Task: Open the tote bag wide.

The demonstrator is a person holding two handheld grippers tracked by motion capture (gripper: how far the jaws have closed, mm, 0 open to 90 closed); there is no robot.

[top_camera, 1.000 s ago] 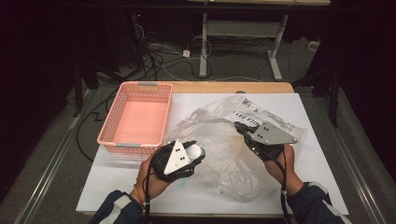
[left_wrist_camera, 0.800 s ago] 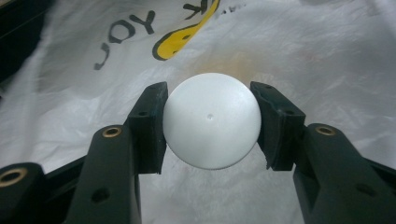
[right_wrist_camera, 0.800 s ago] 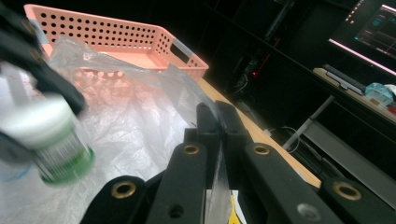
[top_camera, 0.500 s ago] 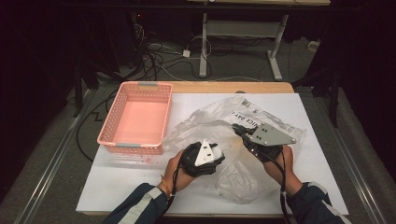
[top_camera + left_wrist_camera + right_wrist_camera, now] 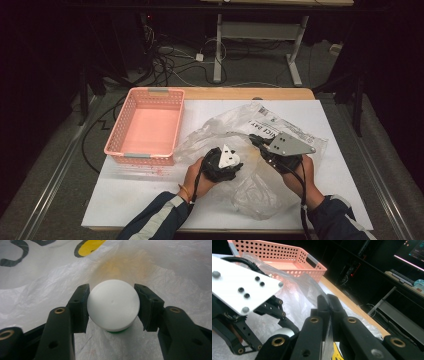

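A crumpled clear plastic bag (image 5: pixel 232 127) with black and yellow print lies on the white table top. My left gripper (image 5: pixel 227 161) reaches into the bag's mouth. In the left gripper view its two black jaws press on both sides of a round white cap (image 5: pixel 113 305) with a green body beneath it, bag film all around. My right gripper (image 5: pixel 256 142) sits just right of it, and its jaws (image 5: pixel 328 300) are shut on the bag's edge, holding the film up. The left gripper's white plate (image 5: pixel 242 285) shows close by in the right gripper view.
A pink perforated basket (image 5: pixel 116 145) stands on the table's left part, its inside bare. The white mat (image 5: pixel 150 195) covers a wooden table whose far edge (image 5: pixel 240 93) shows. Dark floor with cables and a desk frame lies beyond.
My left gripper has moved right, from beside the bag into its mouth, and now has the white cap between its jaws. The right gripper has stayed on the bag's edge.
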